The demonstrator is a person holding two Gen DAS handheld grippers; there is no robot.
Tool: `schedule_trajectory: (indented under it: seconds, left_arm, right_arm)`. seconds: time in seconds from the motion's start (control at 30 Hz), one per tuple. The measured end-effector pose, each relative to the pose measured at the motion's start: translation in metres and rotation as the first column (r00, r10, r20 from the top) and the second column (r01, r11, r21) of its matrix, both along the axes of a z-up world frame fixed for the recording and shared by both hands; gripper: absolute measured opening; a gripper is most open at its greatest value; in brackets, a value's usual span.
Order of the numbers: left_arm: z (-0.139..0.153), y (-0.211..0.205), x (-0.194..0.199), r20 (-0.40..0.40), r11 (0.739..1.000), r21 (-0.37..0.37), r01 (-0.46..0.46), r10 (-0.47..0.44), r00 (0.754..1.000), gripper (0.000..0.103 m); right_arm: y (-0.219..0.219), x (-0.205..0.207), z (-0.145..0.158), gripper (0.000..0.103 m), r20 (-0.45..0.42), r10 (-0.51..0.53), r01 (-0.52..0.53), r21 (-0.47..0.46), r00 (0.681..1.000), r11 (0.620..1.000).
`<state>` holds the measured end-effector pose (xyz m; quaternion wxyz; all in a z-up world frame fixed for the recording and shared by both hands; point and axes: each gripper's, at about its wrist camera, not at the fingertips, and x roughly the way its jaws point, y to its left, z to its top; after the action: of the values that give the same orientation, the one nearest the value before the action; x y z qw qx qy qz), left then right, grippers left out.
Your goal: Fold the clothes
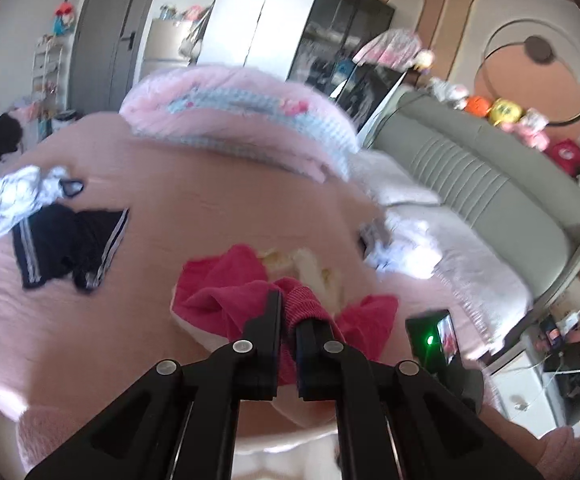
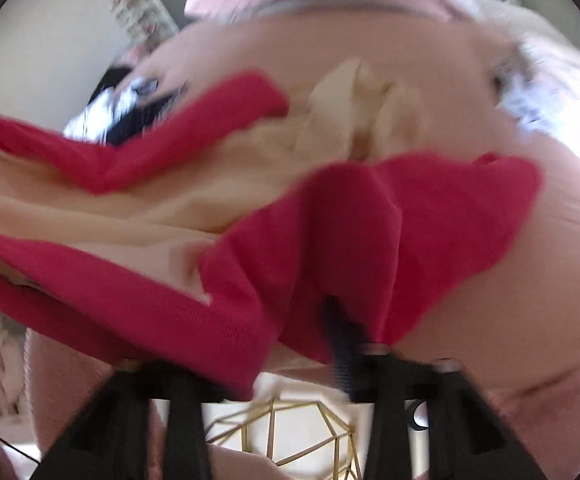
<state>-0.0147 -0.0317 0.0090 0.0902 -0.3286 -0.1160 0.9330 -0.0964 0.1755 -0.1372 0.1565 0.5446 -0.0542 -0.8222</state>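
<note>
A red garment [image 1: 217, 280] with a cream lining [image 2: 169, 208] lies bunched on the pink bed sheet [image 1: 169, 184]. My left gripper [image 1: 290, 300] is shut on its ribbed red edge, which is pinched between the two black fingers. In the right wrist view the red garment [image 2: 430, 208] drapes over my right gripper [image 2: 330, 312] and hides most of it. Only one dark finger [image 2: 340, 336] shows, where the folds gather, so the cloth looks pinched there. This view is blurred. The right gripper's body, with a green light [image 1: 430, 340], shows in the left wrist view beside the garment.
Black shorts with white stripes [image 1: 65, 248] and white clothing [image 1: 5, 200] lie at the bed's left. A folded pink quilt [image 1: 241, 116] sits at the back, and a grey headboard [image 1: 490, 184] with white bedding [image 1: 450, 248] to the right. A gold wire frame [image 2: 290, 432] stands below the right gripper.
</note>
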Motion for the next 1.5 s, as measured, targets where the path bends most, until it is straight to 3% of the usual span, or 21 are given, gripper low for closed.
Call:
schedule_trajectory:
  seconds: [0.07, 0.13, 0.2, 0.27, 0.33, 0.4, 0.47, 0.53, 0.63, 0.7, 0.77, 0.83, 0.93, 1.0, 1.07, 1.1, 1.13, 1.2, 1.3, 1.4, 1.5]
  left_arm:
    - [-0.012, -0.003, -0.004, 0.051, 1.0, -0.018, -0.014, 0.015, 0.999, 0.004]
    - [-0.01, -0.013, -0.013, 0.053, 1.0, 0.003, -0.02, 0.019, 0.998, 0.004]
    - [0.017, -0.02, -0.025, -0.012, 1.0, 0.014, -0.009, 0.009, 1.0, 0.004]
    - [0.063, -0.021, -0.032, -0.128, 1.0, 0.009, 0.017, -0.015, 0.992, 0.004]
    - [0.114, -0.015, -0.026, -0.265, 0.999, -0.018, 0.038, -0.041, 0.963, 0.004]
    - [0.161, -0.012, -0.006, -0.395, 0.995, 0.021, 0.099, -0.082, 0.915, 0.004]
    - [0.2, -0.008, 0.029, -0.523, 0.982, 0.051, 0.18, -0.127, 0.843, 0.004]
    - [0.219, -0.003, 0.055, -0.579, 0.983, 0.026, 0.18, -0.132, 0.805, 0.004]
    - [0.236, 0.001, 0.079, -0.602, 0.982, 0.008, 0.189, -0.146, 0.785, 0.004]
    - [0.24, 0.0, 0.081, -0.587, 0.981, 0.008, 0.192, -0.151, 0.795, 0.004]
    - [0.233, -0.002, 0.071, -0.546, 0.982, 0.02, 0.189, -0.147, 0.825, 0.004]
    - [0.21, -0.005, 0.046, -0.46, 0.985, 0.045, 0.165, -0.126, 0.879, 0.004]
    - [0.138, -0.012, -0.018, -0.22, 0.986, 0.099, 0.133, -0.109, 0.969, 0.004]
    - [0.084, -0.013, -0.073, -0.065, 0.99, 0.106, 0.098, -0.092, 0.994, 0.004]
    - [0.066, -0.008, -0.126, 0.01, 0.998, 0.033, 0.06, -0.06, 0.998, 0.003]
    - [0.079, -0.005, -0.146, 0.0, 0.998, 0.018, 0.062, -0.062, 0.998, 0.003]
    - [0.111, -0.002, -0.156, -0.066, 0.998, -0.004, 0.07, -0.07, 0.995, 0.003]
    - [0.187, 0.005, -0.162, -0.235, 0.996, -0.059, 0.069, -0.082, 0.968, 0.003]
    - [0.305, 0.013, -0.125, -0.49, 0.991, -0.129, 0.041, -0.099, 0.866, 0.003]
    - [0.365, 0.025, -0.083, -0.609, 0.971, -0.238, -0.024, -0.13, 0.782, 0.004]
    - [0.365, 0.035, -0.048, -0.658, 0.924, -0.362, -0.12, -0.162, 0.736, 0.005]
  right_arm:
    - [0.002, -0.005, 0.006, 0.007, -0.037, -0.028, 0.029, 0.016, 0.999, 0.999]
    - [0.01, -0.013, 0.053, 0.005, -0.207, -0.076, 0.098, 0.101, 0.975, 0.99]
    - [0.018, -0.021, 0.101, 0.004, -0.373, -0.103, 0.177, 0.169, 0.922, 0.97]
    - [0.02, -0.024, 0.161, 0.004, -0.529, -0.096, 0.231, 0.195, 0.843, 0.953]
    - [0.018, -0.012, 0.223, 0.004, -0.667, -0.083, 0.282, 0.197, 0.74, 0.939]
    - [0.024, 0.014, 0.28, 0.004, -0.763, -0.097, 0.295, 0.127, 0.639, 0.947]
    - [0.036, 0.047, 0.333, 0.004, -0.826, -0.137, 0.271, 0.019, 0.547, 0.963]
    - [0.054, 0.078, 0.362, 0.004, -0.835, -0.179, 0.209, -0.079, 0.52, 0.975]
    - [0.069, 0.107, 0.381, 0.005, -0.841, -0.202, 0.165, -0.136, 0.502, 0.977]
    - [0.075, 0.12, 0.389, 0.005, -0.84, -0.209, 0.137, -0.161, 0.502, 0.977]
    - [0.077, 0.122, 0.388, 0.005, -0.831, -0.21, 0.114, -0.176, 0.515, 0.978]
    - [0.071, 0.105, 0.367, 0.004, -0.796, -0.209, 0.147, -0.152, 0.567, 0.977]
    - [0.066, 0.07, 0.304, 0.005, -0.705, -0.207, 0.225, -0.068, 0.679, 0.972]
    - [0.065, 0.031, 0.26, 0.005, -0.641, -0.208, 0.264, -0.01, 0.739, 0.965]
    - [0.064, -0.009, 0.223, 0.004, -0.587, -0.213, 0.29, 0.039, 0.781, 0.956]
    - [0.064, -0.028, 0.211, 0.004, -0.567, -0.217, 0.299, 0.054, 0.795, 0.953]
    - [0.068, -0.043, 0.23, 0.004, -0.583, -0.228, 0.299, 0.027, 0.78, 0.954]
    - [0.078, -0.055, 0.294, 0.004, -0.671, -0.252, 0.293, -0.055, 0.697, 0.955]
    - [0.092, -0.049, 0.395, 0.004, -0.786, -0.293, 0.251, -0.181, 0.544, 0.951]
    - [0.091, -0.02, 0.45, 0.004, -0.843, -0.29, 0.196, -0.223, 0.454, 0.955]
    - [0.082, 0.019, 0.463, 0.004, -0.887, -0.272, 0.168, -0.223, 0.373, 0.96]
